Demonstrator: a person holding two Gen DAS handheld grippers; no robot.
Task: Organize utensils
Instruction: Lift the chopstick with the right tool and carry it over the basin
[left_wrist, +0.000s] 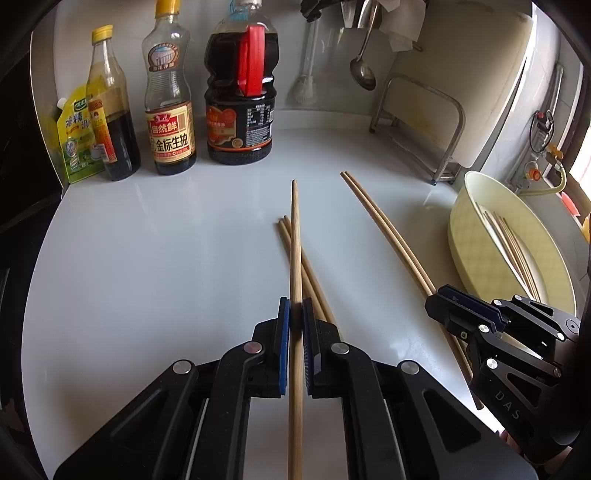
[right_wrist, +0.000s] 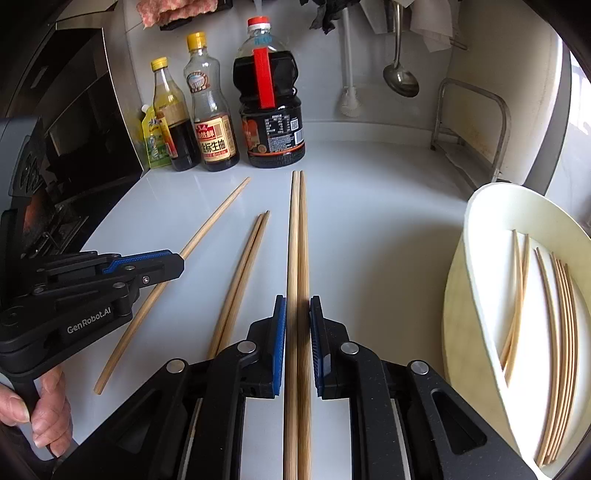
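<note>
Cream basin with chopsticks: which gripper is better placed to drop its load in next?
Probably right. The right gripper holds a chopstick pair beside the cream basin; the left gripper, holding a single chopstick, is farther away.

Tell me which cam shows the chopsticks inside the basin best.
Right wrist view: the chopsticks in the basin lie spread and countable against its pale wall. Left wrist view shows the same chopsticks foreshortened, partly behind the right gripper.

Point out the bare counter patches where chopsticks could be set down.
Bare counter lies between the sauce bottles and the loose chopsticks; another patch sits ahead of the basin, toward the metal rack. The basin side is crowded.
</note>
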